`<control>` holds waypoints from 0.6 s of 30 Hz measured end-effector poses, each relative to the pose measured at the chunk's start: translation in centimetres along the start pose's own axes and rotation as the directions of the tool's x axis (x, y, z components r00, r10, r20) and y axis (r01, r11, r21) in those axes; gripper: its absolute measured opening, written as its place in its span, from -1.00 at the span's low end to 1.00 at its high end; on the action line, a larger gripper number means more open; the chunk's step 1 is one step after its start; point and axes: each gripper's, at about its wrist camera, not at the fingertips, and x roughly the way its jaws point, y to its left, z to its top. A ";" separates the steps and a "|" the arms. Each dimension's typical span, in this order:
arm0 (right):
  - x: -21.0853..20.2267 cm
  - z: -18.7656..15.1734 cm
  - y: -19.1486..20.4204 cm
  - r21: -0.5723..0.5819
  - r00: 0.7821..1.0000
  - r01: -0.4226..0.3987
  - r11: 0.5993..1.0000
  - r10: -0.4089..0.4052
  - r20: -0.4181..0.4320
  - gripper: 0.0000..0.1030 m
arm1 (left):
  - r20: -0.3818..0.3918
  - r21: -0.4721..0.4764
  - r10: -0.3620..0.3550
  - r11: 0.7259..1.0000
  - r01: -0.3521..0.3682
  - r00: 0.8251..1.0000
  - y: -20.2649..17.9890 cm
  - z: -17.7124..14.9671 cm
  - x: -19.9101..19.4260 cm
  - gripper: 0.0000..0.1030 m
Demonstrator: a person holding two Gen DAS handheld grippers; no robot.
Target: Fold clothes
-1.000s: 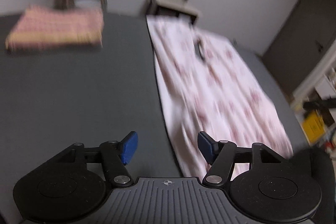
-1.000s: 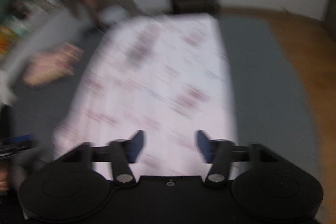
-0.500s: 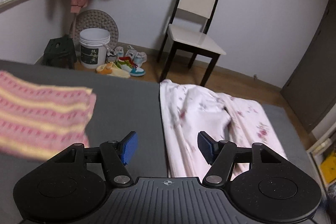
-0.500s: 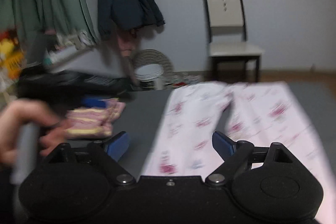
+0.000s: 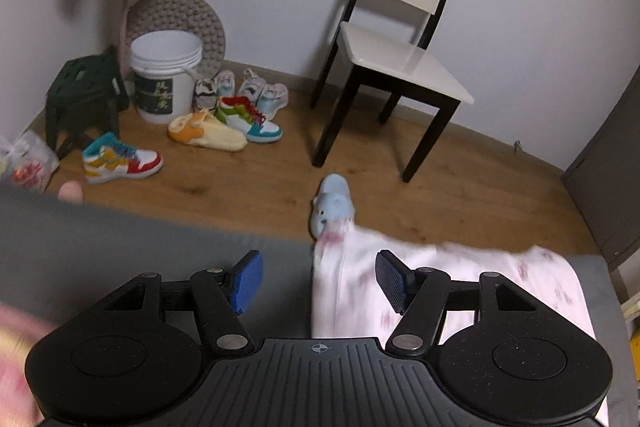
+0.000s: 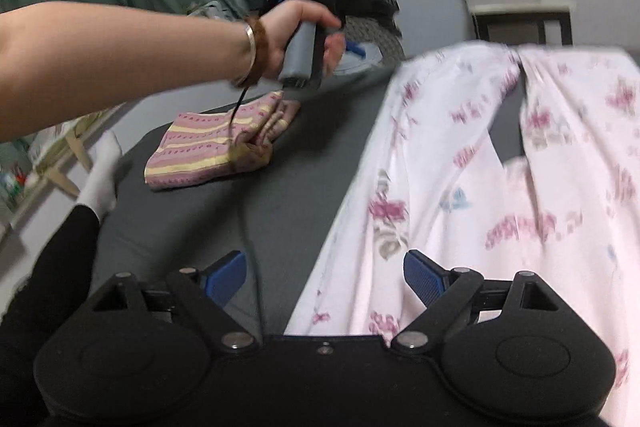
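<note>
Right wrist view: white floral garment (image 6: pixel 500 195) lies rumpled on grey mat (image 6: pixel 240 195)

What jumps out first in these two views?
The white floral garment spread over the right half of the grey bed, ahead of the open right tool. Left of it lies a folded pink-and-yellow striped cloth, with a hand holding the left tool above it. Beyond the bed's edge stand a white chair and scattered shoes.
</note>
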 end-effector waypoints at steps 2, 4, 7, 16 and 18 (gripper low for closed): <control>0.3 -0.1 -1.1 0.063 0.999 -0.031 0.998 0.032 -0.014 0.67 | -0.040 0.020 -0.001 1.000 0.001 0.999 -0.9 1.1 2.5 0.23; 0.8 -0.2 -2.2 0.131 0.998 -0.049 0.990 0.054 -0.035 0.67 | -0.075 0.060 0.007 0.998 -0.002 0.997 -2.0 1.7 4.3 0.23; 1.6 -0.3 -3.4 0.194 0.996 -0.062 0.979 0.073 -0.053 0.67 | -0.114 0.112 0.017 0.994 -0.004 0.993 -3.5 2.3 6.5 0.23; 2.3 -0.9 -3.3 0.193 0.993 -0.059 0.979 0.078 -0.093 0.67 | -0.174 0.091 0.014 0.996 0.002 0.985 -3.9 2.7 9.6 -0.90; 2.3 -0.9 -3.3 0.194 0.992 -0.060 0.979 0.080 -0.096 0.67 | -0.155 0.062 0.002 0.998 0.008 0.988 -3.3 2.7 9.2 -0.90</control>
